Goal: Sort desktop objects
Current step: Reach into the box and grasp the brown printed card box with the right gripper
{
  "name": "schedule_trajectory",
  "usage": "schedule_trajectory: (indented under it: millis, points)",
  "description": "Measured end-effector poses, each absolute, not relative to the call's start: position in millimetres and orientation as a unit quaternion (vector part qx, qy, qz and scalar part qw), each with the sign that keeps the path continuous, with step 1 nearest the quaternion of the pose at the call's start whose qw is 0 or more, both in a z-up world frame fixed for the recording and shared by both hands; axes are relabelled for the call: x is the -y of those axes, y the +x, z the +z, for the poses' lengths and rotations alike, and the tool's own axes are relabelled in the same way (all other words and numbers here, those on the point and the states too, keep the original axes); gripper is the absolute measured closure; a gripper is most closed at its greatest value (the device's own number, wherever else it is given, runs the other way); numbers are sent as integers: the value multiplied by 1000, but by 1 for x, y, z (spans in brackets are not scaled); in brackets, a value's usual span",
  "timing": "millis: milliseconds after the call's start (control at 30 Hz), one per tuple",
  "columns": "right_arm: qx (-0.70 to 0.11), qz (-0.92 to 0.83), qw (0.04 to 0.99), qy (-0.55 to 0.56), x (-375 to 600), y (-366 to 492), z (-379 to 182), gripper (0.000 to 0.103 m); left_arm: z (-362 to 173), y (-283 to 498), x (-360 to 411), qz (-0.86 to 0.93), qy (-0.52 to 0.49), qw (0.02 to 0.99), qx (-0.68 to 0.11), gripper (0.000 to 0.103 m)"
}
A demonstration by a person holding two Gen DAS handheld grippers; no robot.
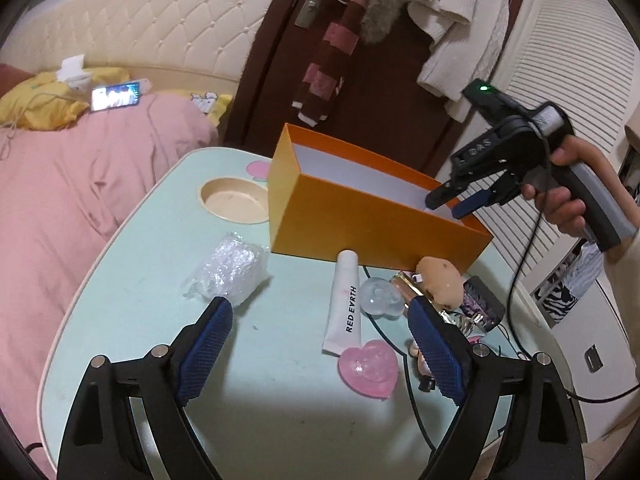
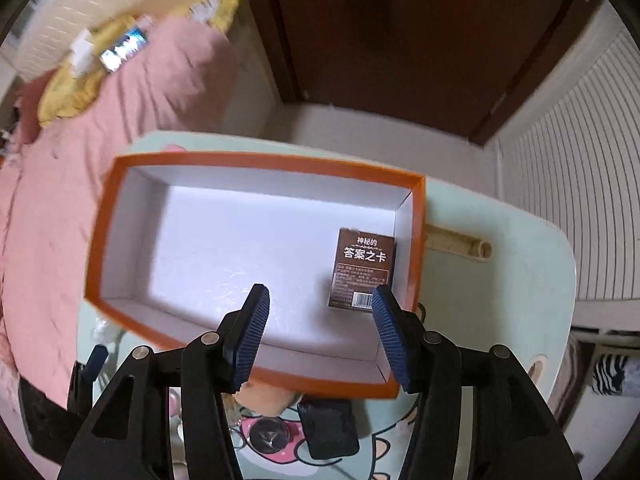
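Your right gripper [image 2: 320,320] hangs over the orange box [image 2: 104,232], jaws wide and empty, a brown card pack [image 2: 360,264] lying inside at the right end. Your left gripper [image 1: 320,344] is wide too, the tube [image 1: 344,300] just ahead between its fingers, long axis running away from you. Pale green table [image 1: 140,320], cluttered on the right; bed close on the left.

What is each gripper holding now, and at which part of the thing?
Nothing is held. The right gripper is open above the orange box, where a brown card box lies free. The left gripper is open above the table.
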State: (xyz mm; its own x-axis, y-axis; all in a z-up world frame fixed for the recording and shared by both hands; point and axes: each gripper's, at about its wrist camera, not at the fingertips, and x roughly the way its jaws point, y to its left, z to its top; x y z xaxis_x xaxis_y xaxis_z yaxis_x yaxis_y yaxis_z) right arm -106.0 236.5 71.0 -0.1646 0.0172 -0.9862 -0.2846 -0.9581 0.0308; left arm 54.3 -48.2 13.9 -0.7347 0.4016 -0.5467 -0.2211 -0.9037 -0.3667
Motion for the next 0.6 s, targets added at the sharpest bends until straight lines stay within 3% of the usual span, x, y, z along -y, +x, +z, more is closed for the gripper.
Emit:
schedule_trajectory:
  millis: [367, 467, 567, 600]
  points:
    - [-40, 696, 172, -696, -234, -137, 25, 46, 16, 59, 48, 921, -319, 182, 131, 14]
    - [-54, 706, 140, -692, -227, -140, 30, 45, 15, 58, 50, 919, -323, 183, 134, 14]
    - [-152, 706, 41, -690, -229, -142, 40, 45, 14, 57, 51, 918, -325, 182, 138, 14]
    - [-150, 711, 48, -685, -231, -142, 45, 45, 15, 57, 51, 918, -324, 182, 138, 14]
